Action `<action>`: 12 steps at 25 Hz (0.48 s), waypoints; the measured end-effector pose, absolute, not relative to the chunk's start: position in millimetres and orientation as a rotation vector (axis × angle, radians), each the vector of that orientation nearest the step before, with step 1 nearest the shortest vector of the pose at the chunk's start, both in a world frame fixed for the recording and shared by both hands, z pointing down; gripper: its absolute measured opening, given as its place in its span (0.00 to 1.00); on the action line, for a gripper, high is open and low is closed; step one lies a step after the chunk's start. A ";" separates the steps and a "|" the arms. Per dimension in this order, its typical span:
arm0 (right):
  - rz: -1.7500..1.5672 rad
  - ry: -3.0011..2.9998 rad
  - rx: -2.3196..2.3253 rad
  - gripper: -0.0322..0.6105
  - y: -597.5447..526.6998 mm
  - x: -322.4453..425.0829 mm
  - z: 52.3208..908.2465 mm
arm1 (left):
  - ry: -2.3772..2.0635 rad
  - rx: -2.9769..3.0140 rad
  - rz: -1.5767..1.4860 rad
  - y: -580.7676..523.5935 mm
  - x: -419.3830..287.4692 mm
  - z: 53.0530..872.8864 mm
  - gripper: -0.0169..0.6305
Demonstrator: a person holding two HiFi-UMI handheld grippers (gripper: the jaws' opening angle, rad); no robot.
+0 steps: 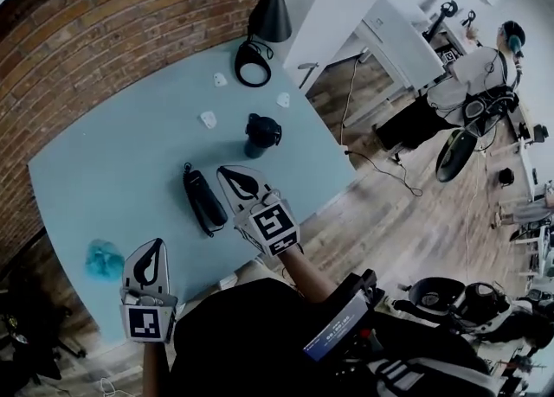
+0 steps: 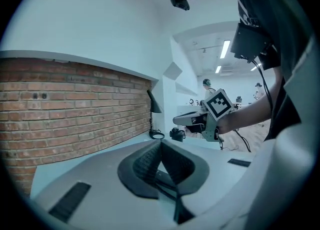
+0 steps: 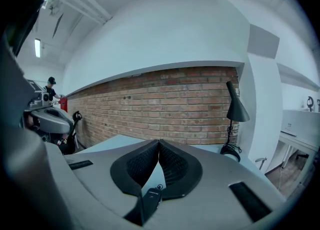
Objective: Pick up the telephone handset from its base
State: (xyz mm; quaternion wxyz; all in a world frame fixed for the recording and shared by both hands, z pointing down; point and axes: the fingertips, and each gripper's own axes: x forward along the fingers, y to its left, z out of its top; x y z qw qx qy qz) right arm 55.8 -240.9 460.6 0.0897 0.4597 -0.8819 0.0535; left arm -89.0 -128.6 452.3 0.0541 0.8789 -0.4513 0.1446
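Well short of the desk lamp (image 1: 270,8), on the near half of the pale blue table (image 1: 112,153), lies the long black telephone handset (image 1: 203,199). From my head view I cannot tell the base from the handset; they read as one dark shape.

My right gripper (image 1: 229,176) hangs just beside the handset, on the side away from the brick wall, pointing toward the lamp. Its jaws are clenched tip to tip with nothing between them. My left gripper (image 1: 156,246) sits farther from the lamp, near me, and its jaws are likewise pressed together and empty. Neither touches the handset.

I judge the handset to be hard moulded plastic: light, stiff, smooth enough to slip under a shallow pinch. I would spread the right jaws first, then take it across the narrow middle, between the two thicker ends, so it hangs balanced. A straight lift should free it. Whether a cord trails from it I cannot make out, so I would raise it gently and watch for drag.
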 end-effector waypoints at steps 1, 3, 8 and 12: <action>0.157 -2.612 1.371 0.10 -241.9 53.0 461.2 | -1.372 2.677 0.435 -132.3 -95.6 450.4 0.06; 0.157 -2.590 1.376 0.10 -244.9 46.7 462.3 | -1.385 2.679 0.412 -139.3 -109.4 445.2 0.06; 0.168 -2.560 1.332 0.10 -250.9 23.7 470.0 | -1.417 2.643 0.393 -143.1 -138.2 445.5 0.06; 0.171 -2.527 1.295 0.10 -254.4 12.5 478.9 | -1.442 2.627 0.349 -141.6 -150.7 447.7 0.06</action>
